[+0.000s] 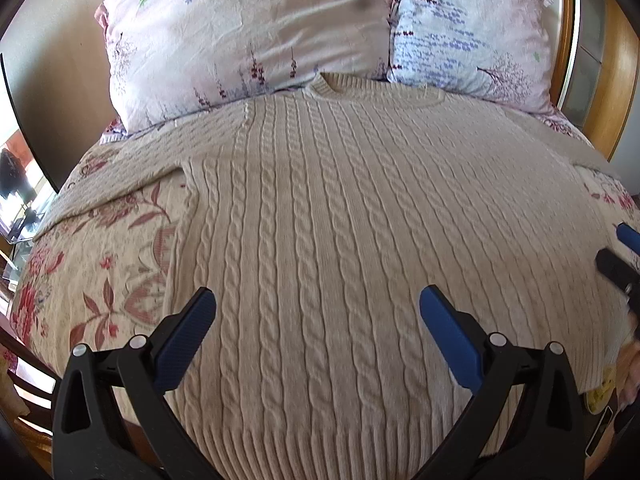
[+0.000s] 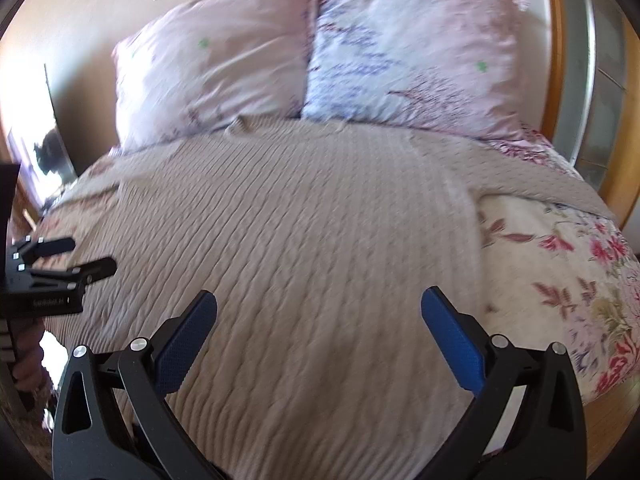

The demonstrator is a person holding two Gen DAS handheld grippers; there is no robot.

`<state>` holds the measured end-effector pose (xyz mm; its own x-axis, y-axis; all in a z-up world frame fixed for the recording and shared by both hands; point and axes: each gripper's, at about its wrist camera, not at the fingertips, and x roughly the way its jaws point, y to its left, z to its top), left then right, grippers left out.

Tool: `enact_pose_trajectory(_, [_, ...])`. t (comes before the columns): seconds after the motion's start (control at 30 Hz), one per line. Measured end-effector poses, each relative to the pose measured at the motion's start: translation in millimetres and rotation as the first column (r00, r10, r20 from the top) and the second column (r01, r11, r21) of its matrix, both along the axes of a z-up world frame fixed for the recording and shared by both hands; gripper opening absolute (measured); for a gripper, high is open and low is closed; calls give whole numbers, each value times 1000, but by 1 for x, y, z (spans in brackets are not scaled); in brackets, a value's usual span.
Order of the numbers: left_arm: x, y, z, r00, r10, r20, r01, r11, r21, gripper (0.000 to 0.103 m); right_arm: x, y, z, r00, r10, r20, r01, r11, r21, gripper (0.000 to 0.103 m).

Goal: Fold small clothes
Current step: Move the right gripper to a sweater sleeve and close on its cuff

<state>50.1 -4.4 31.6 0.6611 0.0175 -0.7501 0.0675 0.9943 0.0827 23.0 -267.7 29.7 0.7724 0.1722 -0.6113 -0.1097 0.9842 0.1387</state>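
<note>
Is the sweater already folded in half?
No, the sweater lies spread flat on the bed, collar by the pillows, both sleeves stretched outward.

A bed (image 1: 100, 264) with a floral cover carries a beige cable-knit sweater (image 1: 340, 220), spread flat, collar toward two pale patterned pillows (image 1: 248, 36) lying side by side at its head.
</note>
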Motion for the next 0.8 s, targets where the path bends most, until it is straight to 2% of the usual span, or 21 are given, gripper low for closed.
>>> enact_pose_trajectory(0.1, [22, 0, 9, 1000, -17, 8, 17, 999, -46, 101, 24, -60, 18, 990, -144, 2, 143, 983, 118, 102])
enact_pose_trajectory(0.17, [37, 0, 10, 1000, -19, -9, 18, 997, -78, 101, 42, -105, 21, 971, -235, -41, 238, 945, 226, 102])
enact_pose_trajectory(0.2, [43, 1, 11, 1000, -17, -10, 16, 996, -88, 101, 51, -128, 19, 958, -277, -72, 286, 915, 284, 98])
enact_pose_trajectory(0.3, [59, 0, 10, 1000, -11, -3, 11, 995, -96, 101, 74, -192, 5, 902, -389, -189, 432, 794, 427, 79])
enact_pose_trajectory(0.33, [64, 1, 10, 1000, -17, 8, 17, 994, -111, 101, 81, -209, -2, 876, -424, -231, 483, 752, 448, 72])
enact_pose_trajectory(0.4, [70, 4, 11, 999, -35, 37, 41, 984, -173, 101, 90, -240, -15, 825, -479, -300, 564, 675, 475, 64])
enact_pose_trajectory(0.43, [73, 7, 11, 998, -45, 52, 55, 974, -219, 101, 94, -253, -23, 796, -506, -332, 604, 635, 481, 60])
enact_pose_trajectory(0.53, [80, 16, 10, 994, -53, 91, 81, 935, -345, 101, 104, -284, -38, 730, -561, -391, 680, 533, 504, 55])
enact_pose_trajectory(0.63, [88, 19, 9, 995, -35, 92, 66, 932, -356, 101, 111, -301, -43, 695, -592, -408, 711, 481, 513, 53])
enact_pose_trajectory(0.8, [98, 25, 6, 995, -15, 103, 51, 931, -361, 101, 121, -315, -49, 674, -612, -414, 723, 430, 540, 42])
